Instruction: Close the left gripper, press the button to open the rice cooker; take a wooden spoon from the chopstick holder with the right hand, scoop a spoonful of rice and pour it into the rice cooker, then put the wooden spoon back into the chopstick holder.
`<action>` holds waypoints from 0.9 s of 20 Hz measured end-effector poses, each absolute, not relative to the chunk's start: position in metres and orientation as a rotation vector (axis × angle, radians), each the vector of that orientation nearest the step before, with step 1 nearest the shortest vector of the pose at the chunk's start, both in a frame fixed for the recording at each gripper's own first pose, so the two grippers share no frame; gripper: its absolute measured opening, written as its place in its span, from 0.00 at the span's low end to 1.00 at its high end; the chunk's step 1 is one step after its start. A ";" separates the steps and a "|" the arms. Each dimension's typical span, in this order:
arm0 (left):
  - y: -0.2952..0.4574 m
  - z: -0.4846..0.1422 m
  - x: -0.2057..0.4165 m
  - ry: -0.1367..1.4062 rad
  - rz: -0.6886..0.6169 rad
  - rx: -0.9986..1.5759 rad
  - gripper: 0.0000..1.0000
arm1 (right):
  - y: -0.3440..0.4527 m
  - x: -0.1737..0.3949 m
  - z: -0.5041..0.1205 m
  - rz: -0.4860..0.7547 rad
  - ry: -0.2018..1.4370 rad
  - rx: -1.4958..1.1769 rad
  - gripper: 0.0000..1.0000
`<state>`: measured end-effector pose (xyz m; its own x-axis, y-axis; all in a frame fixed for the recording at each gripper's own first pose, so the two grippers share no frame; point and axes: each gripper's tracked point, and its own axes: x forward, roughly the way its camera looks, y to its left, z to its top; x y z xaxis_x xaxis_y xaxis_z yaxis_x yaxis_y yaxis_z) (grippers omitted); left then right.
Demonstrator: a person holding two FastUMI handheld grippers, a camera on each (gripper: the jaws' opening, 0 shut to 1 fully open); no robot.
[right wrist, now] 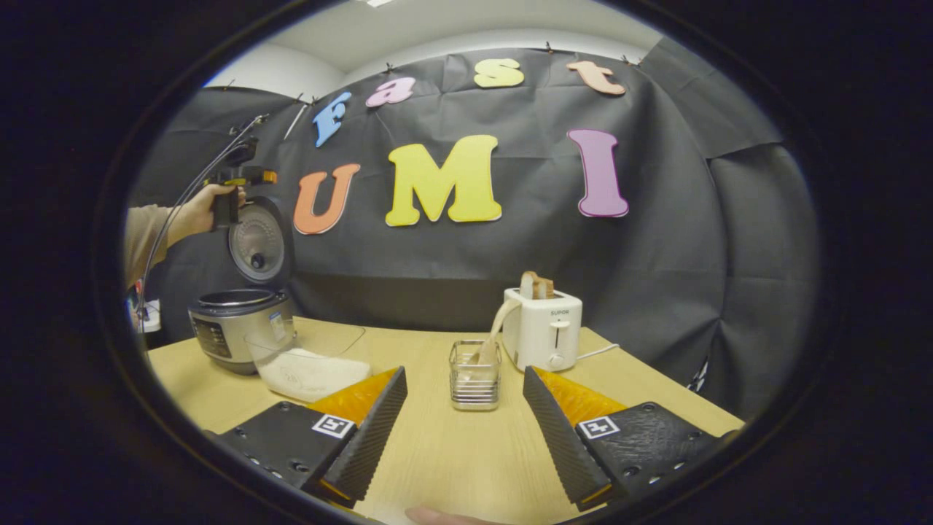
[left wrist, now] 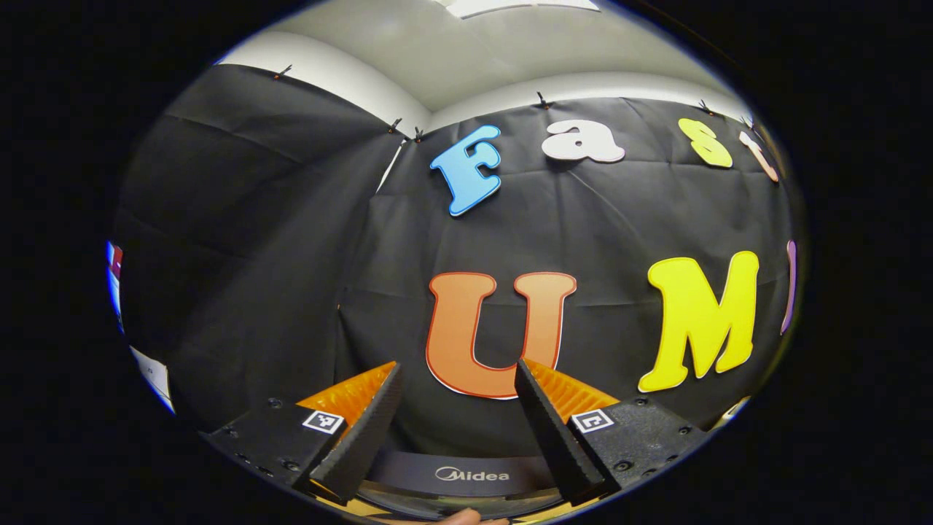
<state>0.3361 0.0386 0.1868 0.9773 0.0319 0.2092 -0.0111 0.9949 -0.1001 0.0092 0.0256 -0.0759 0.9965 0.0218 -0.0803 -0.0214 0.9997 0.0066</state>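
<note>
Right gripper point(right wrist: 463, 408) wide apart and empty, aimed at the chopstick holder point(right wrist: 474, 375); cooker lid already up.

The left gripper point(left wrist: 458, 408), jaws also spread and holding nothing, points at the wall above the rice cooker point(right wrist: 237, 321); in the right gripper view a hand point(right wrist: 198, 211) holds it beside the raised lid point(right wrist: 256, 244). The step in hand looks to be taking the wooden spoon point(right wrist: 496, 328), which leans in the holder just before the toaster point(right wrist: 543, 328). Best approach straight ahead, close on the handle above the holder's rim, then lift upward so the holder doesn't tip. Count: one spoon, one holder, one cooker, one container of rice point(right wrist: 310, 368) beside the cooker, one toaster, all on the table point(right wrist: 437, 452).
</note>
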 end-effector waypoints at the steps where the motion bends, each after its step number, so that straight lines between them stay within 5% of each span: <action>1: 0.039 0.181 0.338 -0.192 0.028 -0.086 0.97 | 0.027 0.010 -0.076 0.023 0.081 0.006 0.96; 6: 0.036 0.157 0.342 -0.086 0.034 -0.017 0.92 | 0.031 0.007 -0.075 0.035 0.086 0.010 0.95; 11: 0.035 0.148 0.329 -0.018 0.024 -0.019 0.98 | 0.034 0.002 -0.071 0.060 0.081 0.010 0.95; 18: 0.034 0.136 0.282 -0.051 0.011 -0.008 0.98 | 0.040 -0.010 -0.055 0.071 0.060 0.007 0.95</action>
